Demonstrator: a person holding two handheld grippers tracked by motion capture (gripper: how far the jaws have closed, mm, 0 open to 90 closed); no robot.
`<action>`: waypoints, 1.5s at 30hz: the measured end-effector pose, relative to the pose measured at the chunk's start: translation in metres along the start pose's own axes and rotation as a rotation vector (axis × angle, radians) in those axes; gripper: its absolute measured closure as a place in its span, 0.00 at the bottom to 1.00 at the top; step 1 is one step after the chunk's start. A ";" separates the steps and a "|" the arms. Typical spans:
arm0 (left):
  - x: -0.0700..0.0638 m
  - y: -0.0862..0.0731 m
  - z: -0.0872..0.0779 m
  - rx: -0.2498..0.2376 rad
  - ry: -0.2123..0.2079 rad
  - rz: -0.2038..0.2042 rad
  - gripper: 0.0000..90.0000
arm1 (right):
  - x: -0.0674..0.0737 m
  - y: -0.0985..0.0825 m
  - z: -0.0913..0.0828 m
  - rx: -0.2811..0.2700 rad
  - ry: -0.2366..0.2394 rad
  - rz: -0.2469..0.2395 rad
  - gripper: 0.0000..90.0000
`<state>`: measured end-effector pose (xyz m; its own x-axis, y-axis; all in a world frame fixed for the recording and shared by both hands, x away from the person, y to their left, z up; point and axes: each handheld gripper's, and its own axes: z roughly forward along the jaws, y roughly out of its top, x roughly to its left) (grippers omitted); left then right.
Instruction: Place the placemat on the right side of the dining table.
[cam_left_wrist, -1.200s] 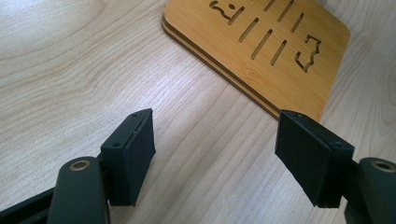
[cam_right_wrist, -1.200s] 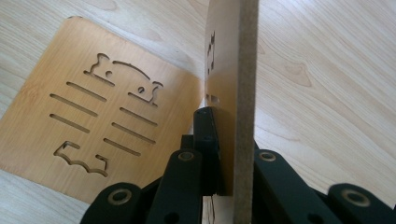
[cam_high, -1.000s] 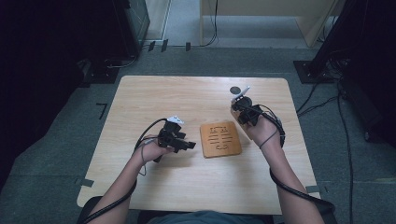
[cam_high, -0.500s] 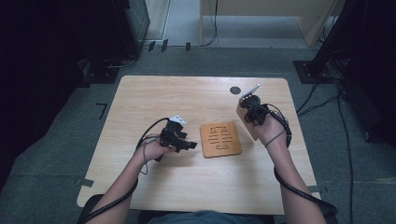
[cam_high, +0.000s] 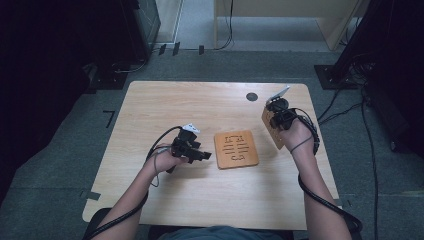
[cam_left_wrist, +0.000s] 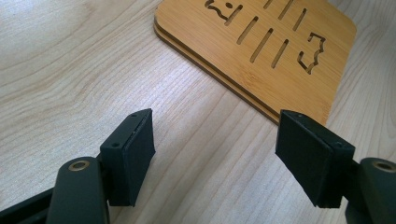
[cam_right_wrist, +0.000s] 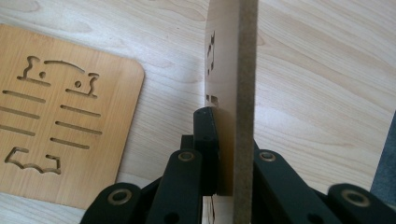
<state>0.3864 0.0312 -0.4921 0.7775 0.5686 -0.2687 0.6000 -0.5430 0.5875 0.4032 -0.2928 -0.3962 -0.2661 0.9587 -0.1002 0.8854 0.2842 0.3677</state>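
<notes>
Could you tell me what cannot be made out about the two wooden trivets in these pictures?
- Held trivet, right gripper view: seen edge-on, so its cut-out pattern is mostly hidden; the right gripper covers its lower part.
- Flat trivet, left gripper view: far side cut off by the top edge.
- High view: cut-outs too small.

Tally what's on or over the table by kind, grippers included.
Square bamboo trivets with cut-out slots: 2, one flat on the table, one held on edge in the right gripper
Black two-jaw grippers: 2, with the left gripper empty
Total: 4
</notes>
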 end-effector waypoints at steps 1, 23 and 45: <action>0.000 0.000 0.000 0.000 0.000 0.000 0.30 | 0.000 0.000 0.000 0.000 0.000 0.000 0.97; -0.001 -0.002 0.002 0.012 0.004 0.000 0.30 | -0.029 0.019 0.004 0.009 0.021 0.087 0.97; -0.003 -0.002 0.005 0.018 0.002 0.013 0.30 | -0.062 0.012 0.017 0.081 0.033 0.187 0.97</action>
<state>0.3838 0.0281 -0.4966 0.7846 0.5629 -0.2597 0.5935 -0.5611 0.5770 0.4369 -0.3488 -0.4013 -0.1056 0.9944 -0.0061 0.9480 0.1025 0.3014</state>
